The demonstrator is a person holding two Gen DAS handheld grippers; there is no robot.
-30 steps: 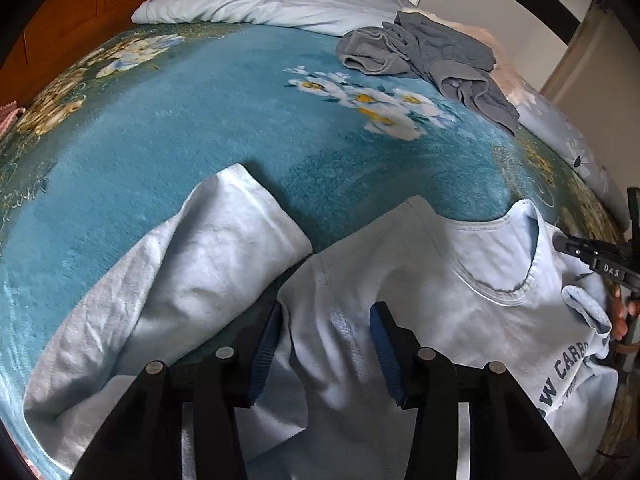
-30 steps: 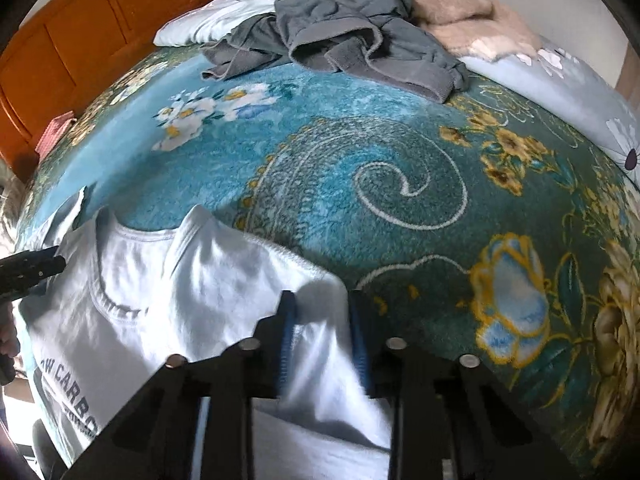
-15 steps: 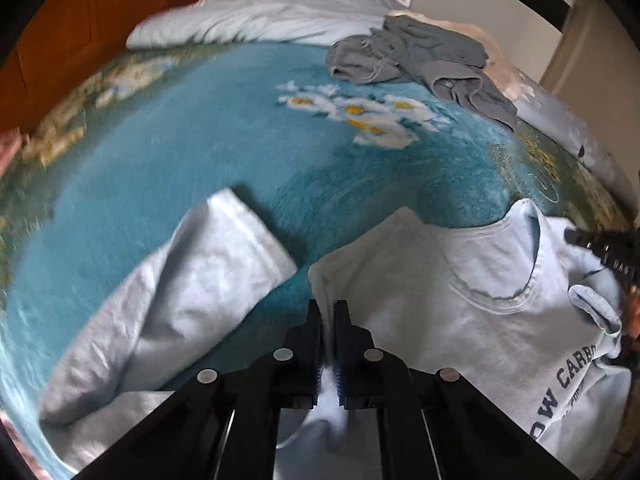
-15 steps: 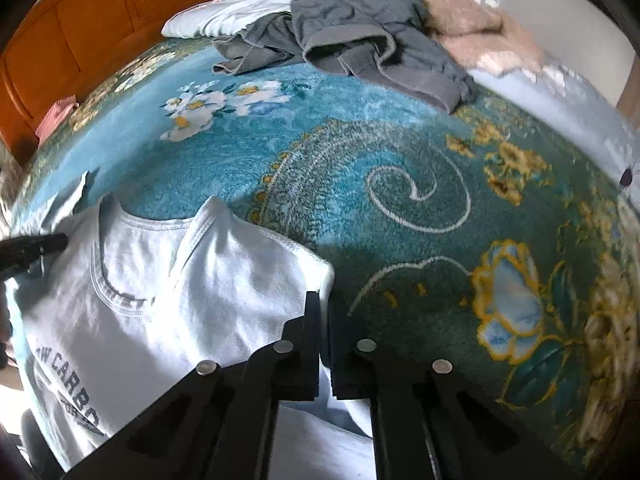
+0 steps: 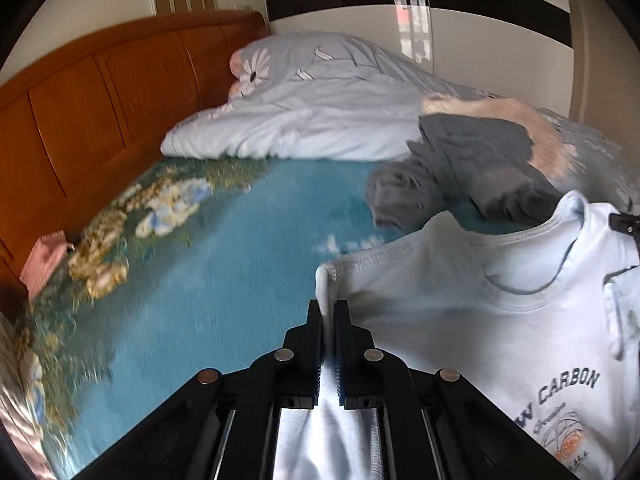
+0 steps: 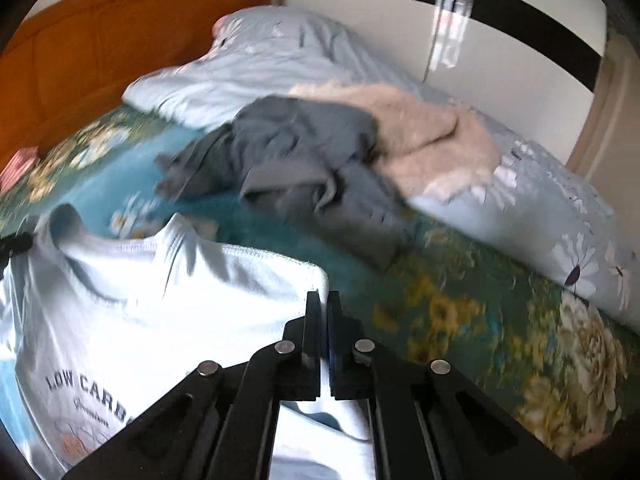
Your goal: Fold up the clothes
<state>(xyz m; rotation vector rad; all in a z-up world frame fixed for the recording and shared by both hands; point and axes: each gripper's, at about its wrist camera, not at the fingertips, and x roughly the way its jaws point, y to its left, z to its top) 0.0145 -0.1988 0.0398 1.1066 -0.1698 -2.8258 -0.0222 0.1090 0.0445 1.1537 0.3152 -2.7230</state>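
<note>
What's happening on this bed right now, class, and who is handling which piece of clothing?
A person is working with two handheld grippers on a pale blue T-shirt. The left gripper is shut on one shoulder edge, and the right gripper is shut on the other, so the top of the shirt hangs lifted above the teal floral bedspread. A crumpled grey garment lies farther back, untouched.

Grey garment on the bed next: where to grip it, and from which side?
Grip the grey garment at its loose end on the teal blanket, coming from the near side. That end lies free and flat, while the far side is tucked under the beige fleece. Probably needs a second grip once it is spread.
</note>
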